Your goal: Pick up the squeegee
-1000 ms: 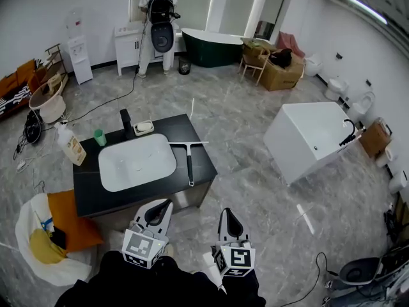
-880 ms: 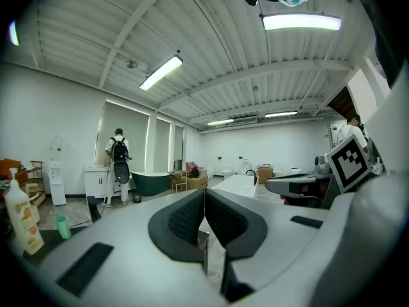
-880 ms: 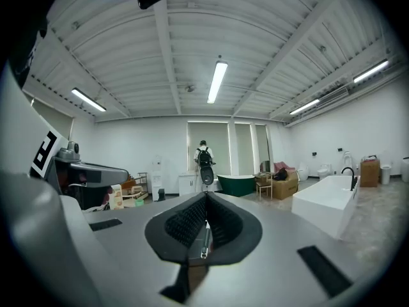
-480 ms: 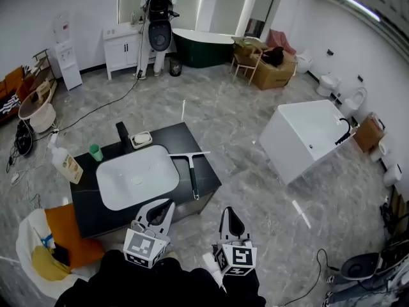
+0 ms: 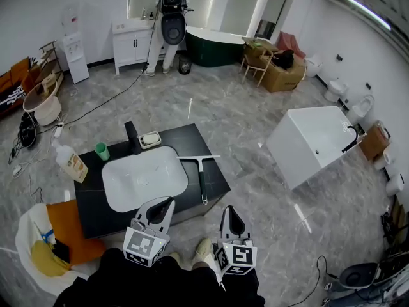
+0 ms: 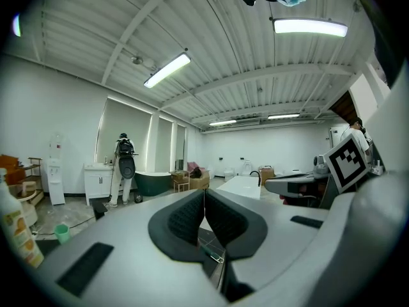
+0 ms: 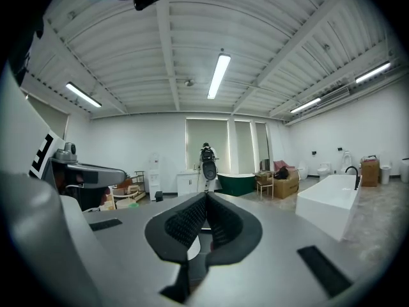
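The squeegee [image 5: 202, 176] lies flat on the black bench [image 5: 96, 213], just to the right of the white sink [image 5: 112, 171]. Its wide blade end is the far end. Its dark handle points to the near edge of the bench.

Both claws are near the sink, in front of the near edge of the bench, and apart from the squeegee. The left claw [image 5: 167, 201] is pressed together, with nothing in it. The right claw [image 5: 228, 208] is pressed together too, and it holds nothing. Both point at the bench.

Just behind the sink are a black tap [image 5: 131, 137] and a soap dish [image 5: 151, 139]. A green cup [image 5: 101, 151] stands behind the sink's left corner. A bottle [image 5: 71, 164] is further left of the sink, at the edge of the bench. I cannot tell if it stands on the bench. A big white tub [image 5: 313, 142] is on the floor, well to the right of the sink.
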Demonstrator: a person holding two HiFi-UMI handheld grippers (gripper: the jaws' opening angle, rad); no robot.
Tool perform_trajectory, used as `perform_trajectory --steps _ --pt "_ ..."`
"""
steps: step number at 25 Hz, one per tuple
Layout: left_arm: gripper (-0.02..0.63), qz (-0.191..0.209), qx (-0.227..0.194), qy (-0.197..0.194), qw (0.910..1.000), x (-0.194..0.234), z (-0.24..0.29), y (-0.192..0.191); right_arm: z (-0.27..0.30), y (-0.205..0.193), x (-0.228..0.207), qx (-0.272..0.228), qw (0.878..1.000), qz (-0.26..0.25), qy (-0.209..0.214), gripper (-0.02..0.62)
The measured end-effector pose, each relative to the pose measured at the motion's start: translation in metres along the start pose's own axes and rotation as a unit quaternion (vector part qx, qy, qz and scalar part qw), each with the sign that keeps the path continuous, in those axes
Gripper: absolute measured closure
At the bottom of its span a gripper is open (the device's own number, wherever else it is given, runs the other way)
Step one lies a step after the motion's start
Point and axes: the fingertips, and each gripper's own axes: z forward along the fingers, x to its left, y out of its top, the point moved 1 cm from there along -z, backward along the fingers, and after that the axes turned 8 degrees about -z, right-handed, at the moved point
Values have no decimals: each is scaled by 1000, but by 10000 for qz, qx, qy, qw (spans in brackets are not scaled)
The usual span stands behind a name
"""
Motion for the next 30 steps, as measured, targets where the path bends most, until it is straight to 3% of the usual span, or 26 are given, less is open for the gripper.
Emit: perform_trajectory --steps 15,30 --pt "581 -297 155 731 9968 73 91 -14 146 -17 -22 323 9966 -89 757 580" --pt "581 -760 763 1590 9814 151 183 -58 296 -82 -38 1073 9822 108 1541 580"
